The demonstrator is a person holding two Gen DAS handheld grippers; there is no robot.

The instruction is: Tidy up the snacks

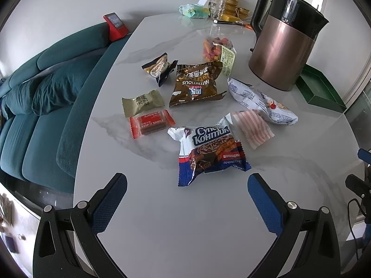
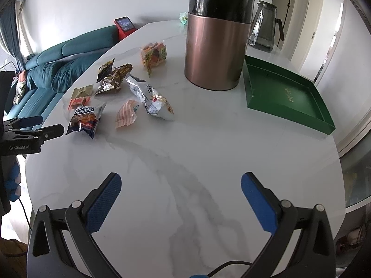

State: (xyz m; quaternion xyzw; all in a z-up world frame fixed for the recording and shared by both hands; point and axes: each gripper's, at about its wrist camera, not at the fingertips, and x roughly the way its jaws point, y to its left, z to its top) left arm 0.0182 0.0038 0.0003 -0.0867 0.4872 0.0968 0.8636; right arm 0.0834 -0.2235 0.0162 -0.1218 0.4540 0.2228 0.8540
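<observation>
While both grippers are hanging wide open, the left gripper (image 1: 187, 185) is sitting nearer the Kontik packet (image 1: 209, 151), kettle-side (image 1: 284, 46) of the right gripper (image 2: 180, 185).

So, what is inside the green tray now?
The green tray holds no snacks; only a faint gold mark shows on its floor. The kettle covers none of the tray.
</observation>
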